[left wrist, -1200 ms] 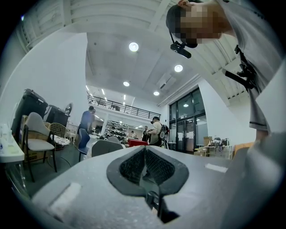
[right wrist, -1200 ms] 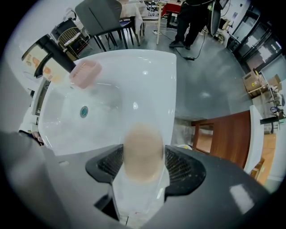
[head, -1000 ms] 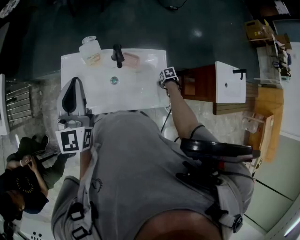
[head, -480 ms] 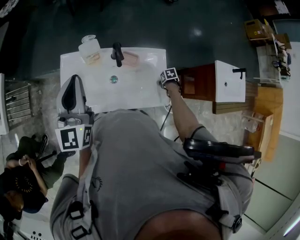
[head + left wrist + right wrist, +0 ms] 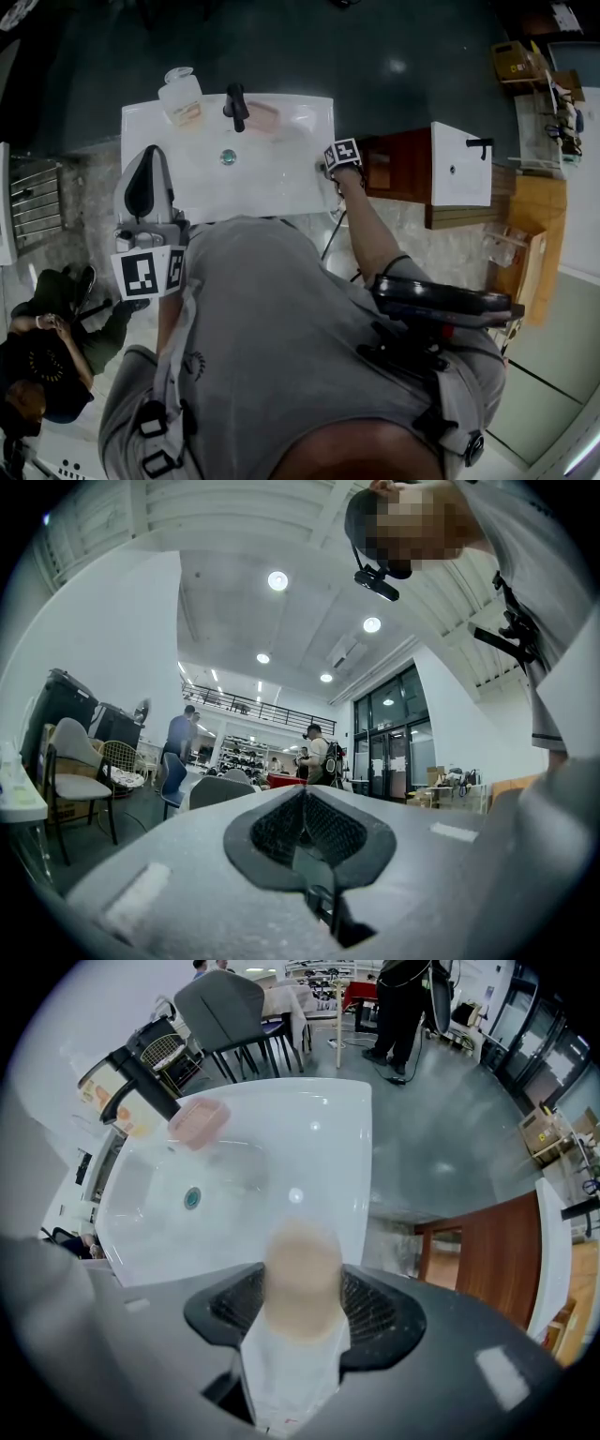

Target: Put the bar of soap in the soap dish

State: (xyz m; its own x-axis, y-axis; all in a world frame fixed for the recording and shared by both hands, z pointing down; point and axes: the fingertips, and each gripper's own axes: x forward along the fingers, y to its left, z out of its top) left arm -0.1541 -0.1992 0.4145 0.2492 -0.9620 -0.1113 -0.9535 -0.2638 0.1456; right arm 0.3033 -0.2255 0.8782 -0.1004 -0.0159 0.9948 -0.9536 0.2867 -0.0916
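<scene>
Peach-pale and blurred by closeness, the bar of soap stands on end between the pads of my right claw. The claw has just been closing in on it, and the pads now press its two sides, so I count it gripped. A white strip shows beneath it inside the claw; I cannot tell what that is. The claw points straight down at the near right rim of the white sink. That is well apart from the pink soap dish, which sits on the back ledge just beside the black tap, with a bottle on the tap's other side. My left claw is pressed together on nothing, held level off to the left, out of the work.

The step in hand, as I judge it, is the carry. Soap is slick, so I should hold firmly without squeezing it out of the pads and cross the basin steadily, not fast. I want to approach the dish from its open side — away from the tap — and come low. The bar's long side should lie along the dish, and I should part the pads only once it rests there.
</scene>
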